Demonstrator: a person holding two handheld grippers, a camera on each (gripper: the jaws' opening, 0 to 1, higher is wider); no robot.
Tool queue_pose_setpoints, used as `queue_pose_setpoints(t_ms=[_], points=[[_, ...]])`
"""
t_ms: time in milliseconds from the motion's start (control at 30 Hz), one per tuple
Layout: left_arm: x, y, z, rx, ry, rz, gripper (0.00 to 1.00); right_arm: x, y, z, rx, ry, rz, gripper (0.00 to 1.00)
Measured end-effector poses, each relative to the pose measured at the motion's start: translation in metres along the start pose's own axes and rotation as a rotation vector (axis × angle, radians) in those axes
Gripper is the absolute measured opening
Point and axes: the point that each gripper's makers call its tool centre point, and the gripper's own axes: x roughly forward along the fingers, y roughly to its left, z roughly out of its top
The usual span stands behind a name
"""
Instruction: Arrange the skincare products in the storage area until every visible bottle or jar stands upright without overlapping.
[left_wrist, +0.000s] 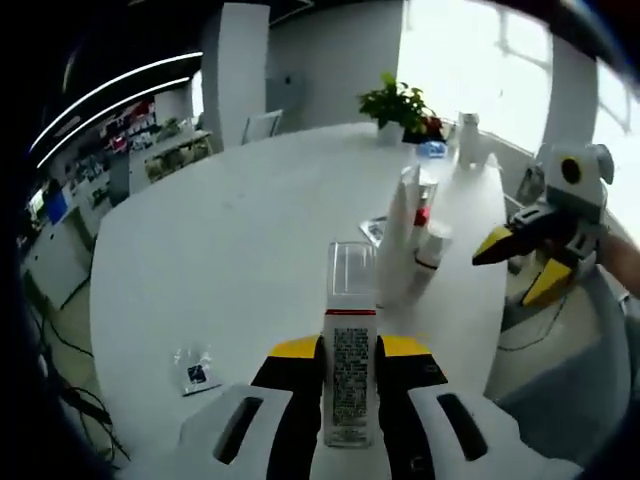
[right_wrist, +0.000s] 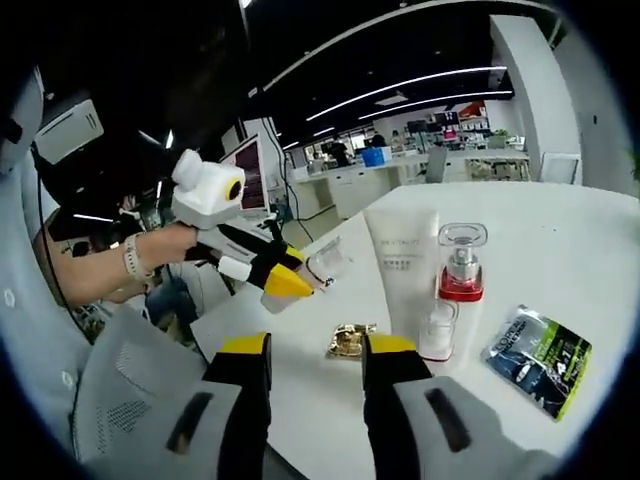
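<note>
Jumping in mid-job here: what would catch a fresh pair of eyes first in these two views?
First, the clear-capped bottle clamped between the left gripper jaws, held above the white table. Next, the upright cluster on the table: a tall white tube, a red-collared pump bottle and a small white bottle close beside it. The right gripper stands open and empty, with a gold sachet lying between its tips.

We counted one white tube (right_wrist: 402, 262); one clear-capped bottle with a red collar (right_wrist: 461, 265); one small jar-like bottle (right_wrist: 437, 331); one labelled bottle (left_wrist: 349, 378) between jaws; three sachets: gold (right_wrist: 349, 341), dark (right_wrist: 536, 358), clear (left_wrist: 196, 369); one potted plant (left_wrist: 397, 104).
</note>
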Motion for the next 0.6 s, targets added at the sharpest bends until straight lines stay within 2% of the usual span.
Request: queue_pose_setpoints(t_ms=[100, 133, 233, 333, 467, 533, 600], points=[[-0.005, -0.012, 0.003, 0.008, -0.033, -0.039, 0.17, 0.004, 0.0, 0.006, 0.05, -0.053, 0.006, 0.34], [-0.007, -0.016, 0.005, -0.005, -0.047, -0.059, 0.17, 0.004, -0.004, 0.009, 0.06, -0.083, -0.014, 0.33], [-0.009, -0.025, 0.006, -0.018, -0.07, -0.1, 0.17, 0.005, -0.004, 0.012, 0.065, -0.102, -0.011, 0.35], [-0.007, -0.036, 0.005, -0.006, -0.081, -0.138, 0.17, 0.002, -0.001, 0.023, 0.121, -0.174, 0.021, 0.35], [-0.004, -0.051, 0.011, -0.007, -0.104, -0.182, 0.17, -0.002, -0.006, 0.026, 0.175, -0.208, 0.027, 0.32], [-0.003, -0.06, 0.016, -0.012, -0.124, -0.212, 0.17, -0.003, -0.011, 0.029, 0.234, -0.232, 0.022, 0.32], [-0.002, -0.066, 0.019, -0.017, -0.133, -0.231, 0.17, -0.005, -0.012, 0.032, 0.247, -0.252, 0.039, 0.32]])
